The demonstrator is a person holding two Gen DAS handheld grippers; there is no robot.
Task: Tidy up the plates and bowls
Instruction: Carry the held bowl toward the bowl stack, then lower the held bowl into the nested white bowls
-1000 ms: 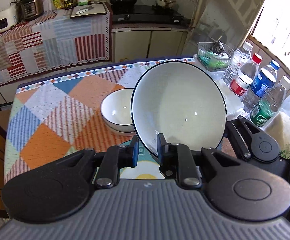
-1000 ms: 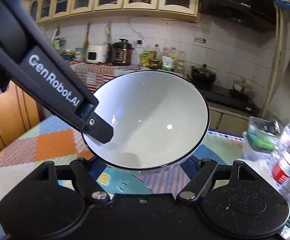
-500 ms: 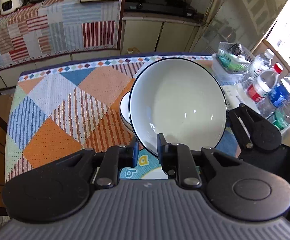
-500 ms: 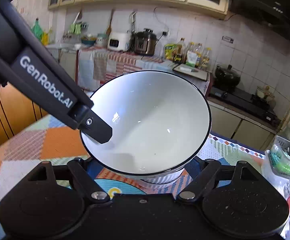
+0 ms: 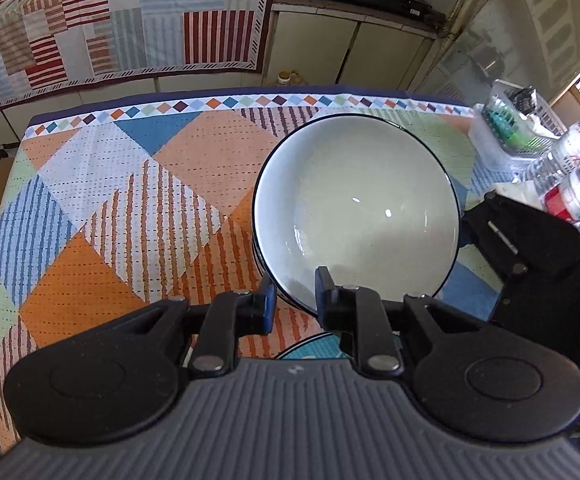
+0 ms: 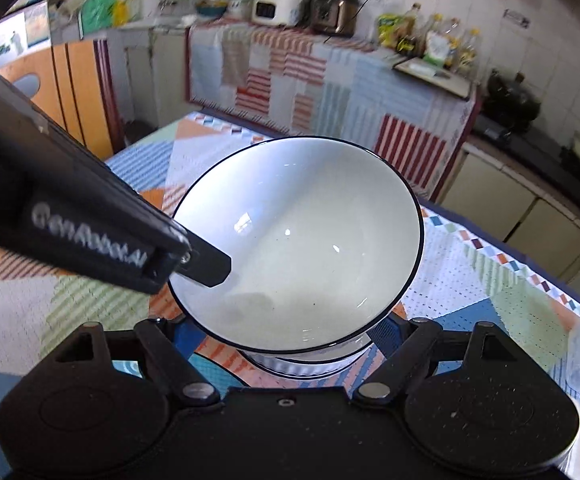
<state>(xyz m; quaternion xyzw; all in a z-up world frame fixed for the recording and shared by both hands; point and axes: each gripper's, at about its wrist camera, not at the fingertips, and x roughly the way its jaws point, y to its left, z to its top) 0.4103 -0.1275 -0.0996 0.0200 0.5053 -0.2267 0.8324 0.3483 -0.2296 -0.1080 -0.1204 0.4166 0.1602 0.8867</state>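
A large white bowl with a dark rim [image 5: 356, 212] is held over the patchwork table. My left gripper [image 5: 295, 300] is shut on its near rim, one finger inside and one outside. In the right wrist view the same bowl [image 6: 302, 248] sits just above a smaller ribbed white bowl [image 6: 310, 364], which it mostly hides. My right gripper [image 6: 286, 336] is open, with its fingers spread on either side under the large bowl. The left gripper's finger [image 6: 206, 264] reaches into the bowl from the left.
A patchwork tablecloth [image 5: 110, 200] covers the table. A plate with a blue pattern [image 5: 314, 348] lies at the near edge. Water bottles [image 5: 578, 188] and a clear basket [image 5: 510, 124] stand at the right. Kitchen counters [image 5: 130, 32] run behind.
The large bowl has come down and tipped level over the smaller bowl, which it now covers. Both grippers moved forward and down with it.
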